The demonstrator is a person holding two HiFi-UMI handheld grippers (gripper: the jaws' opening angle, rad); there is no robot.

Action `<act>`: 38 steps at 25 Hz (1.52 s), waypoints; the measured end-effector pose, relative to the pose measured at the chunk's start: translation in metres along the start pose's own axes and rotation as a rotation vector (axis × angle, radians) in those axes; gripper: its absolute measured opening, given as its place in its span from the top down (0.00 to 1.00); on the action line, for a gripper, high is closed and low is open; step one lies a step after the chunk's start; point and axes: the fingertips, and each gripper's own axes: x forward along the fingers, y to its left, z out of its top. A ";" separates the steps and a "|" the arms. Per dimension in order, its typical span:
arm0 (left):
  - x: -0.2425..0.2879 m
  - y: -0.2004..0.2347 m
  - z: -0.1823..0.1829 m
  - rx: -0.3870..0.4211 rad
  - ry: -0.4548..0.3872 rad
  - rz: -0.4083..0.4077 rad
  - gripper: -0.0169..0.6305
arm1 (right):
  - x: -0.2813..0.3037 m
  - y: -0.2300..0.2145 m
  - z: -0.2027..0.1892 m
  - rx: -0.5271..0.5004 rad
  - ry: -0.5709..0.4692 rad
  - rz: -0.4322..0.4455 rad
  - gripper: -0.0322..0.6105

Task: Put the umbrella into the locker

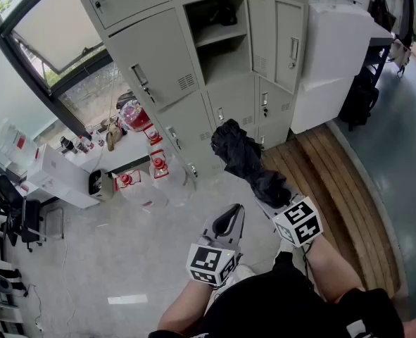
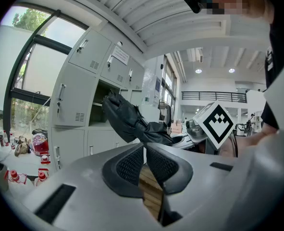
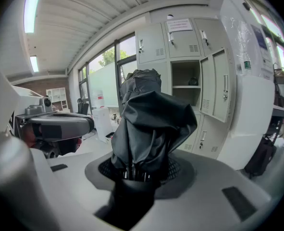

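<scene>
A black folded umbrella (image 1: 246,157) points up toward the grey lockers, its handle end clamped in my right gripper (image 1: 271,199). In the right gripper view its bunched fabric (image 3: 149,124) fills the middle and the gripper (image 3: 139,172) is shut on its stem. The open locker compartment (image 1: 222,44) lies ahead with its door (image 1: 281,37) swung to the right; it also shows as an open locker (image 3: 185,88) beyond the umbrella. My left gripper (image 1: 229,220) hangs lower and to the left, shut and holding nothing, its pads meeting at the tips (image 2: 144,148).
Closed locker doors (image 1: 158,62) flank the open one. Water jugs with red caps (image 1: 158,167) stand on the floor at the lockers' left. A white cabinet (image 1: 334,55) stands right of the lockers, beside a wooden floor strip (image 1: 334,182). An office chair (image 1: 14,217) is at far left.
</scene>
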 end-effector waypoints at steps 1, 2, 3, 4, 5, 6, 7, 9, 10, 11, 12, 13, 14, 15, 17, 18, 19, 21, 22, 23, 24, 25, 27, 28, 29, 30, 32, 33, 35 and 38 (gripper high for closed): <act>-0.001 0.001 0.000 -0.001 0.000 0.000 0.93 | 0.001 0.001 0.000 -0.001 0.001 -0.001 0.61; -0.001 0.001 -0.001 -0.002 0.001 0.000 0.93 | 0.001 0.001 0.000 -0.001 0.001 -0.001 0.61; -0.002 0.001 -0.001 -0.003 0.002 0.000 0.93 | 0.001 0.002 0.001 -0.001 0.001 -0.001 0.61; -0.003 0.001 -0.001 -0.004 0.003 0.000 0.93 | 0.001 0.002 0.001 0.000 0.002 -0.001 0.61; -0.004 0.001 0.000 -0.005 0.004 0.000 0.93 | 0.001 0.003 0.002 0.001 0.001 0.000 0.61; -0.004 0.002 0.000 -0.005 0.004 0.001 0.93 | 0.001 0.003 0.002 0.004 -0.001 0.001 0.61; -0.005 0.002 0.001 -0.005 0.004 0.003 0.93 | 0.001 0.004 0.003 0.007 -0.003 0.002 0.61; -0.006 0.003 0.001 -0.006 0.005 0.006 0.93 | 0.002 0.004 0.004 0.014 -0.007 0.006 0.61; -0.006 0.003 0.001 -0.006 0.004 0.008 0.93 | 0.002 0.004 0.004 0.017 -0.007 0.008 0.61; -0.006 0.004 0.000 -0.006 0.004 0.011 0.93 | 0.002 0.003 0.003 0.019 -0.007 0.010 0.61; -0.006 0.004 -0.001 -0.006 0.004 0.012 0.93 | 0.001 0.003 0.003 0.020 -0.005 0.012 0.61; -0.007 0.005 -0.001 -0.007 0.004 0.013 0.93 | 0.001 0.003 0.003 0.020 -0.004 0.013 0.61; -0.007 0.005 -0.001 -0.008 0.004 0.014 0.93 | 0.002 0.004 0.003 0.020 -0.002 0.014 0.61; -0.007 0.005 -0.002 -0.008 0.004 0.013 0.93 | 0.002 0.004 0.002 0.020 0.000 0.014 0.61; -0.008 0.005 -0.001 -0.007 0.003 0.012 0.93 | 0.002 0.005 0.002 0.020 0.005 0.014 0.61; -0.008 0.004 -0.001 -0.007 0.002 0.012 0.93 | 0.002 0.005 0.001 0.019 0.008 0.014 0.61; -0.009 0.004 0.000 -0.006 0.002 0.012 0.93 | 0.002 0.006 0.001 0.018 0.010 0.015 0.61; -0.011 0.005 0.000 -0.005 0.002 0.013 0.93 | 0.002 0.007 0.001 0.016 0.015 0.018 0.61; -0.012 0.005 0.000 -0.006 0.002 0.014 0.93 | 0.003 0.008 0.001 0.015 0.018 0.019 0.61; -0.013 0.005 0.001 -0.007 0.002 0.015 0.93 | 0.003 0.009 0.001 0.012 0.020 0.020 0.61; -0.013 0.005 0.002 -0.009 0.001 0.014 0.93 | 0.003 0.010 0.001 0.008 0.023 0.020 0.61; -0.014 0.005 0.002 -0.011 -0.001 0.013 0.93 | 0.003 0.010 0.000 0.005 0.026 0.019 0.61; -0.016 0.006 0.003 -0.010 -0.004 0.012 0.93 | 0.002 0.012 0.001 0.003 0.030 0.015 0.61; -0.017 0.006 0.003 -0.009 -0.005 0.011 0.93 | 0.002 0.012 0.001 0.003 0.031 0.012 0.61; -0.019 0.007 0.003 -0.008 -0.006 0.009 0.93 | 0.003 0.013 0.002 0.004 0.031 0.010 0.61; -0.020 0.007 0.003 -0.006 -0.008 0.008 0.93 | 0.003 0.014 0.002 0.005 0.031 0.007 0.61; -0.022 0.008 0.004 -0.004 -0.012 0.006 0.93 | 0.003 0.017 0.002 0.004 0.032 0.005 0.61; -0.023 0.008 0.003 -0.004 -0.011 0.006 0.93 | 0.003 0.018 0.001 0.003 0.034 0.005 0.61; -0.025 0.009 0.001 -0.007 -0.010 0.006 0.93 | 0.003 0.020 -0.001 -0.001 0.039 0.006 0.61; -0.025 0.009 0.001 -0.006 -0.014 0.005 0.93 | 0.005 0.022 -0.001 -0.005 0.044 0.009 0.61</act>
